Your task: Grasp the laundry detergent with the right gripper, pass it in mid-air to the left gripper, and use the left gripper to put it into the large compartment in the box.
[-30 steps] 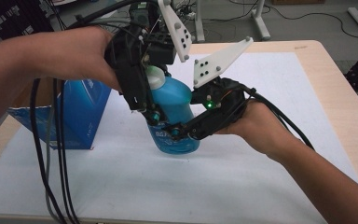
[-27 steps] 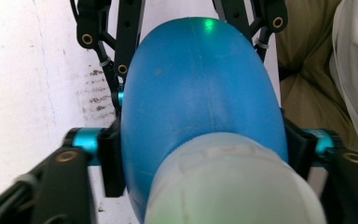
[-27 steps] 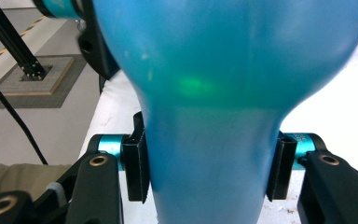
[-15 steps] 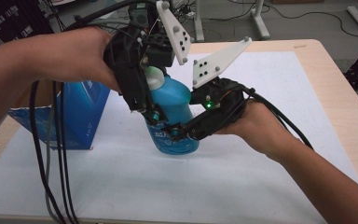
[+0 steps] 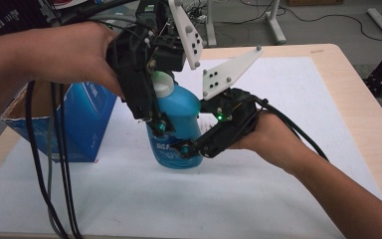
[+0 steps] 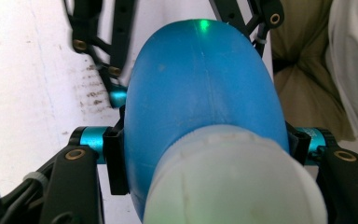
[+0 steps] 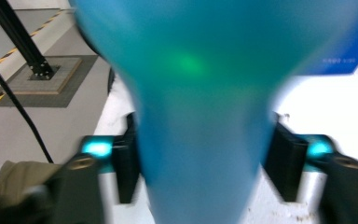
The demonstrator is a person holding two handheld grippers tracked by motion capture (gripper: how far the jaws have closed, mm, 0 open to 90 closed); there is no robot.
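Right tool (image 5: 186,149): seen nearest in the high view, brought in from the right and laid low against the lower body of the bottle; in the right gripper view the bottle fills the space between its jaws, a slim gap showing at the right pad, and its jaws have just been opening.
Bottle: a blue translucent plastic bottle with a white ribbed cap (image 5: 178,117) is stood upright on the white-covered surface (image 5: 258,199), near its middle.
Left tool (image 5: 160,125): brought down from above, its jaws set at either side of the bottle's shoulder below the cap; in the left gripper view both pads (image 6: 114,161) are pressed to the blue body, so the bottle is held; its jaws have just been closing.
Cap: the white ribbed cap (image 6: 235,179) is seen large and close in the left gripper view.
Box: a blue cardboard box with open flaps (image 5: 74,124) is stood just left of the bottle, apart from it.
Floor: grey floor (image 5: 328,20) is seen beyond the far edge.
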